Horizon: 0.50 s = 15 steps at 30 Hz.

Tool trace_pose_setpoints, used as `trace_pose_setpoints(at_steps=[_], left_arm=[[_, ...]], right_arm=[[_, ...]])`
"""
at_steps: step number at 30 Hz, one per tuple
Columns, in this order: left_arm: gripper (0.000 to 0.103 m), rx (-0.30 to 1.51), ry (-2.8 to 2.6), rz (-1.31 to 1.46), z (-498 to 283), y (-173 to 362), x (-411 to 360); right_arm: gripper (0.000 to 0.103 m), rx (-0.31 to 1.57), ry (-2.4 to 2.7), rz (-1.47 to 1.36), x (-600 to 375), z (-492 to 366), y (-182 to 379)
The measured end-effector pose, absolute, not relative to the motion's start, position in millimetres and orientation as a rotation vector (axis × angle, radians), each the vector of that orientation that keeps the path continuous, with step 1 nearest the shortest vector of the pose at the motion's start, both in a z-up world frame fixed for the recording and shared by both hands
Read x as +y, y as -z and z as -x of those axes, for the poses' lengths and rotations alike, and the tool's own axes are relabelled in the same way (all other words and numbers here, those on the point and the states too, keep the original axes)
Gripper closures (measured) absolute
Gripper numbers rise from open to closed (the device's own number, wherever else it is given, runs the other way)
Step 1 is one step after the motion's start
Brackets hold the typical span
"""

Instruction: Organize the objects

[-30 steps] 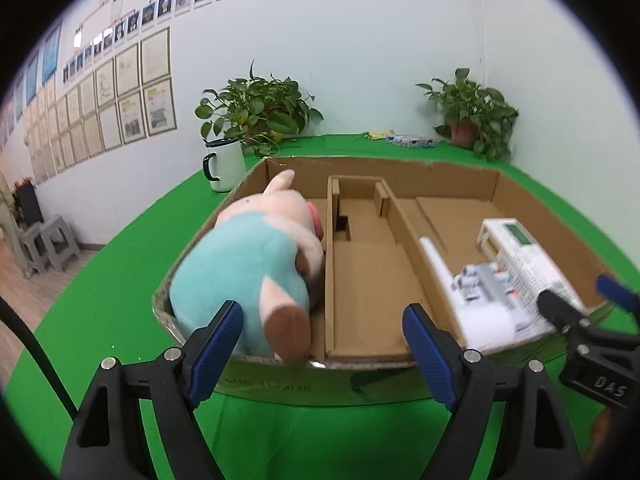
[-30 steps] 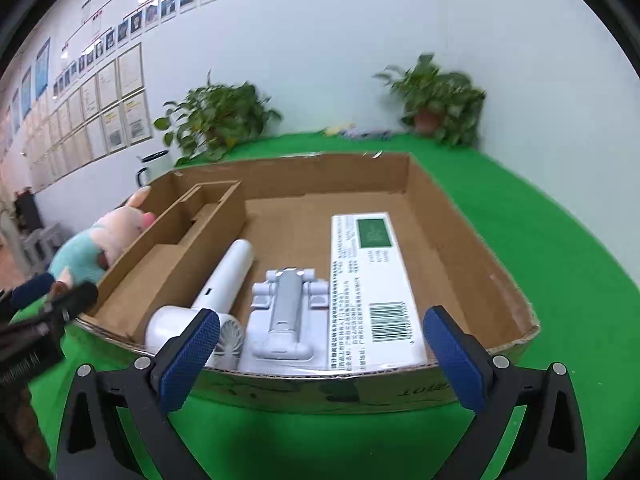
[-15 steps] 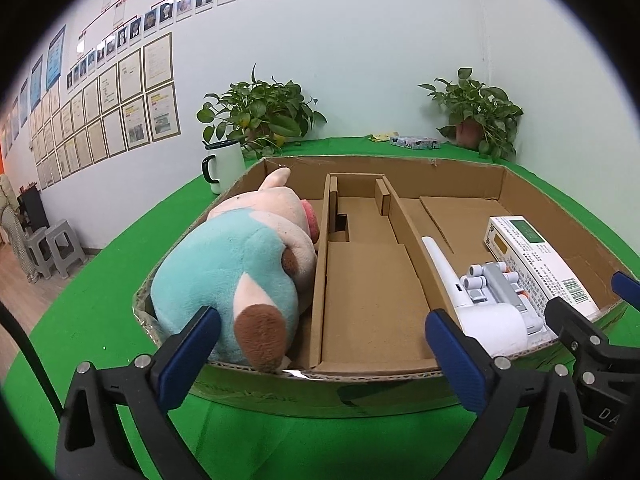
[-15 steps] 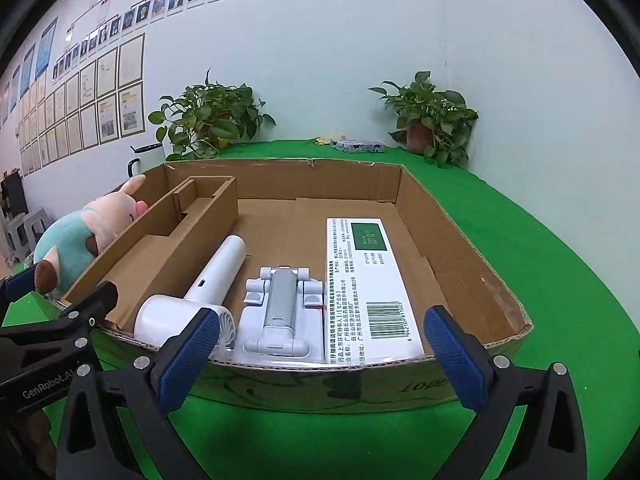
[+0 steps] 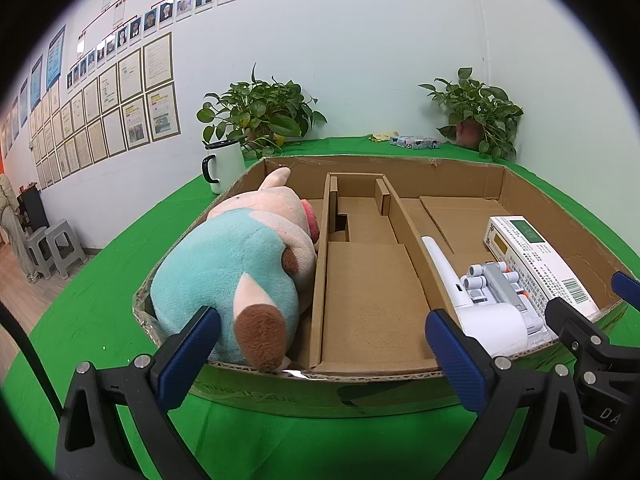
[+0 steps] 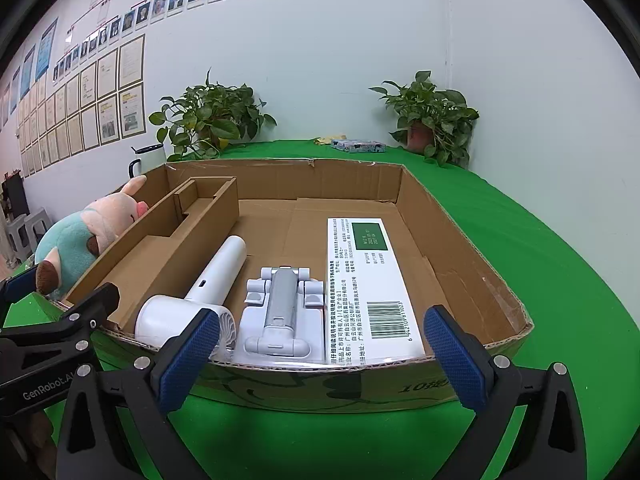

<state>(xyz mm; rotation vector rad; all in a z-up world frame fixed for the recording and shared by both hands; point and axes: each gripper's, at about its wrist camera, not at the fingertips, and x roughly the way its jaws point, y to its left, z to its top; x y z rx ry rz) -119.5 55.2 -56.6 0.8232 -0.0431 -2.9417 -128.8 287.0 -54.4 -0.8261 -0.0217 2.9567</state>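
Left gripper (image 5: 322, 354) and right gripper (image 6: 320, 354) both gaping wide and holding nothing at 6 o'clock before the cardboard box (image 6: 460, 236), plush toy (image 5: 240, 276) lying in its 9 o'clock compartment, fan (image 6: 200, 300), stand (image 6: 284, 312) and carton (image 6: 368, 280) lying at 3 o'clock

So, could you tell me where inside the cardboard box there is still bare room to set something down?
The far half of the right section is bare, beyond the white box. The middle insert's flat top is bare too. Crowded: the plush toy fills the left section, and the fan, grey stand and white box pack the near right.
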Motion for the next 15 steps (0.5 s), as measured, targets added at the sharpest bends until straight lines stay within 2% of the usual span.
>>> trace_pose_setpoints(at_steps=[15], left_arm=[[0.001, -0.040, 2.944, -0.825, 118.9, 56.7, 54.8]], right_arm=[[0.000, -0.020, -2.955, 0.827, 284.0, 126.1, 52.9]])
